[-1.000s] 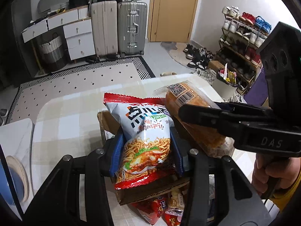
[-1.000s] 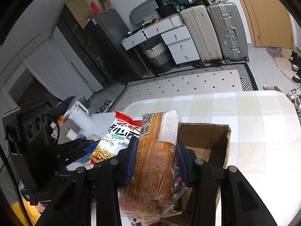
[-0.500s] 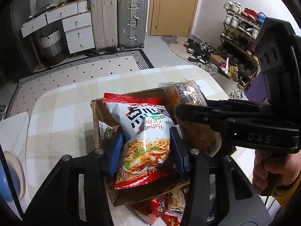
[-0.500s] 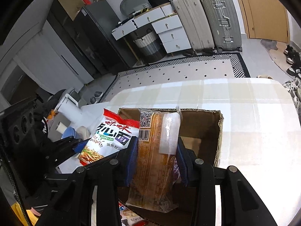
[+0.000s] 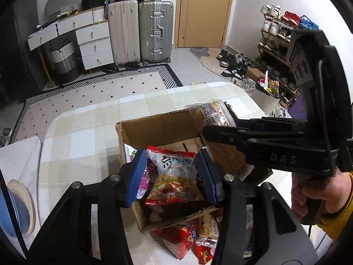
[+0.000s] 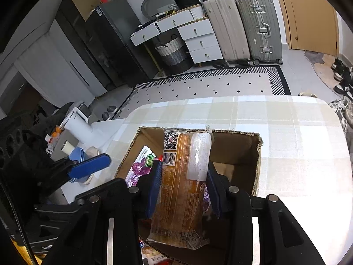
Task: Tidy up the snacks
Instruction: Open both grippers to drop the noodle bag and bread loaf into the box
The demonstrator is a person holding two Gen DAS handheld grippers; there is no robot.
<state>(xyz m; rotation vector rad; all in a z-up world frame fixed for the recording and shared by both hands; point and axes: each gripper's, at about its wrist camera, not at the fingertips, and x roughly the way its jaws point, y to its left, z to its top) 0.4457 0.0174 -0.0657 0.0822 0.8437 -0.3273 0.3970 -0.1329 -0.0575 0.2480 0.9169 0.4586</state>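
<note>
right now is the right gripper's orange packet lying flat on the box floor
No, the orange packet stands upright, clamped in the right gripper over the cardboard box.

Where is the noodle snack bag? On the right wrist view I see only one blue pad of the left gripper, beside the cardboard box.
Observer: The noodle snack bag lies inside the cardboard box, beyond the left gripper, whose pads stand apart and seem clear of it.
Operator: Anything left outside the box?
Observer: Yes, red snack packets lie on the table by the box's near wall.
</note>
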